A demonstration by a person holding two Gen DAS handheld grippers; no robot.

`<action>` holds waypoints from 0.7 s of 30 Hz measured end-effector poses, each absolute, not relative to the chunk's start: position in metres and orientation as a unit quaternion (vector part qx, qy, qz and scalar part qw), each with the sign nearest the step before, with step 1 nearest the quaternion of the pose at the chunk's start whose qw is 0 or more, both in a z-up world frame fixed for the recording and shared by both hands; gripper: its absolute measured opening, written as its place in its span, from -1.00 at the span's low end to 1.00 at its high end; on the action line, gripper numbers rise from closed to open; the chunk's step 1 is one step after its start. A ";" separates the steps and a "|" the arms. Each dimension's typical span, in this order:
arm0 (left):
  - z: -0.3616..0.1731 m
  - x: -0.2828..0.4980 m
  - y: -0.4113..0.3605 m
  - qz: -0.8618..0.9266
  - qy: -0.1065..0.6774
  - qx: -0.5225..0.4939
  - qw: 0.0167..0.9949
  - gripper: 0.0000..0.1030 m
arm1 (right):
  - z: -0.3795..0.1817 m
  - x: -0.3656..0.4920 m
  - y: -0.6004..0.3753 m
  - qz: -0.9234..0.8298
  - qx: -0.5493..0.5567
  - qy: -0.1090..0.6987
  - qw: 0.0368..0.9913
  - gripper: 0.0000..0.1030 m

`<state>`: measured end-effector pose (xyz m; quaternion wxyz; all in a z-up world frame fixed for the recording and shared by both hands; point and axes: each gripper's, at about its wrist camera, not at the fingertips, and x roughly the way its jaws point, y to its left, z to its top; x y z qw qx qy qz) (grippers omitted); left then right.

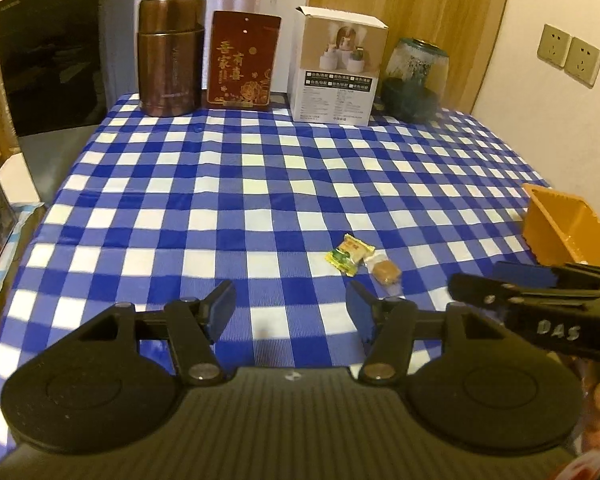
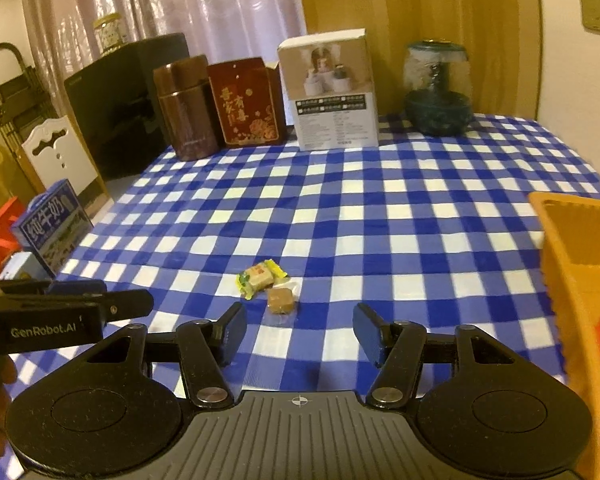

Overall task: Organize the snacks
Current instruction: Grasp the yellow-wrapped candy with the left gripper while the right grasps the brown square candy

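**Blue-checked table with two sweets and two open grippers**

Blue and white checked cloth [image 1: 260,184] covers a table that fills both views. Along its far edge, from left to right, stand a brown metal canister [image 1: 171,56], a dark red packet [image 1: 242,60] with gold lettering, a white cardboard box [image 1: 338,68] and a dark green glass jar [image 1: 414,80]. Behind them hang a pale curtain [image 2: 220,4] and a wooden panel [image 2: 416,12].

Near the front of the table lie two sweets, touching each other: one in a yellow and green wrapper [image 1: 349,255] and a brown one in a clear wrapper [image 1: 385,271].

An orange basket [image 1: 560,232] sits at the right edge of the table. In the right view, something red shows inside it.

Left gripper [image 1: 292,312] hovers low over the cloth with its jaws wide apart, holding nothing; the sweets lie just ahead of its right finger. Right gripper [image 2: 300,334] is likewise spread wide and holds nothing, with the brown sweet just ahead of its left finger. Each gripper shows at the edge of the other's view.
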<state>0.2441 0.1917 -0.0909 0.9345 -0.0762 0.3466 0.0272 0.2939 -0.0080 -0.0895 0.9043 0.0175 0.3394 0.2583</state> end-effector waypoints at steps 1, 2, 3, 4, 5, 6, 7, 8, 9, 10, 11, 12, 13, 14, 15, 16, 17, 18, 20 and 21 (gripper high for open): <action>-0.093 0.249 0.191 0.025 0.348 -0.069 0.934 0.11 | -0.094 0.297 -0.004 0.259 0.016 0.339 0.904 0.08; -0.095 0.253 0.190 0.021 0.349 -0.058 0.935 0.11 | -0.098 0.301 -0.001 0.259 0.014 0.339 0.905 0.03; -0.096 0.257 0.189 0.018 0.348 -0.049 0.936 0.11 | -0.102 0.304 0.003 0.258 0.011 0.338 0.905 0.01; -0.097 0.261 0.187 0.013 0.347 -0.038 0.937 0.11 | -0.105 0.307 0.006 0.259 0.008 0.337 0.905 -0.02; -0.098 0.265 0.187 0.009 0.346 -0.030 0.938 0.11 | -0.109 0.310 0.010 0.260 0.005 0.337 0.905 -0.05; -0.100 0.270 0.186 0.006 0.344 -0.023 0.939 0.11 | -0.112 0.313 0.013 0.261 0.003 0.338 0.904 -0.07; -0.102 0.274 0.187 0.002 0.343 -0.018 0.939 0.11 | -0.115 0.316 0.016 0.261 0.000 0.338 0.904 -0.11; -0.104 0.279 0.188 -0.003 0.344 -0.016 0.939 0.11 | -0.118 0.320 0.019 0.263 -0.003 0.340 0.903 -0.16; -0.106 0.282 0.188 -0.006 0.345 -0.017 0.938 0.11 | -0.121 0.323 0.022 0.264 -0.005 0.340 0.903 -0.17; -0.109 0.286 0.190 -0.011 0.347 -0.019 0.937 0.11 | -0.124 0.326 0.025 0.264 -0.007 0.340 0.902 -0.19; -0.111 0.288 0.192 -0.016 0.350 -0.021 0.937 0.11 | -0.126 0.329 0.028 0.265 -0.008 0.342 0.902 -0.21; -0.113 0.290 0.193 -0.018 0.352 -0.022 0.936 0.11 | -0.129 0.331 0.031 0.264 -0.009 0.343 0.901 -0.22; -0.116 0.292 0.195 -0.018 0.355 -0.024 0.935 0.11 | -0.132 0.334 0.033 0.263 -0.010 0.345 0.901 -0.25; -0.118 0.293 0.198 -0.017 0.357 -0.029 0.933 0.11 | -0.135 0.336 0.036 0.262 -0.011 0.346 0.901 -0.27; -0.120 0.295 0.200 -0.016 0.360 -0.036 0.932 0.11 | -0.137 0.338 0.038 0.262 -0.011 0.348 0.900 -0.28; -0.121 0.296 0.202 -0.015 0.363 -0.042 0.931 0.11 | -0.138 0.339 0.040 0.263 -0.012 0.348 0.900 -0.30; -0.122 0.297 0.203 -0.015 0.363 -0.044 0.931 0.11 | -0.140 0.339 0.041 0.262 -0.015 0.347 0.900 -0.33; -0.122 0.298 0.203 -0.016 0.362 -0.043 0.931 0.11 | -0.140 0.339 0.043 0.262 -0.022 0.342 0.902 -0.38; -0.122 0.300 0.203 -0.023 0.358 -0.041 0.933 0.10 | -0.141 0.338 0.044 0.260 -0.029 0.337 0.904 -0.54; -0.122 0.301 0.202 -0.026 0.355 -0.040 0.934 0.10 | -0.141 0.338 0.043 0.258 -0.028 0.337 0.905 -0.54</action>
